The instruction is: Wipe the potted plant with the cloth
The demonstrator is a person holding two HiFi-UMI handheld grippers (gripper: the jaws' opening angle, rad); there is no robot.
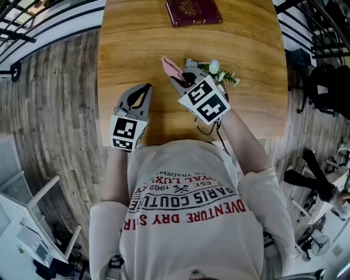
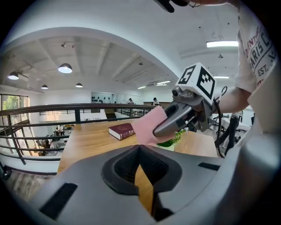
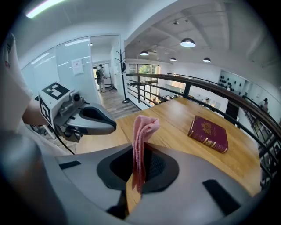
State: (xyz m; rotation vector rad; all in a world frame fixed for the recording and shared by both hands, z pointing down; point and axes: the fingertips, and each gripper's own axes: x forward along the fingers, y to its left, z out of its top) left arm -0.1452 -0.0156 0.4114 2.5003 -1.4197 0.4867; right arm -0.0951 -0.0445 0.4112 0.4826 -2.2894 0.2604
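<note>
Cloth (image 3: 141,140), pink, soft and limp, stands pinched between the clenched jaws of the right gripper (image 1: 179,80), folded top flopping past the tips. Potted plant (image 1: 217,71), likely light and fragile, sits just beyond those jaws. Left gripper (image 1: 143,91) jaws are closed, empty; it could steady the pot low.

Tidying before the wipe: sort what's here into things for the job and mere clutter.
For the job:
pink cloth, clamped in the right gripper
potted plant

Lying about:
maroon book, closed, on the table
</note>
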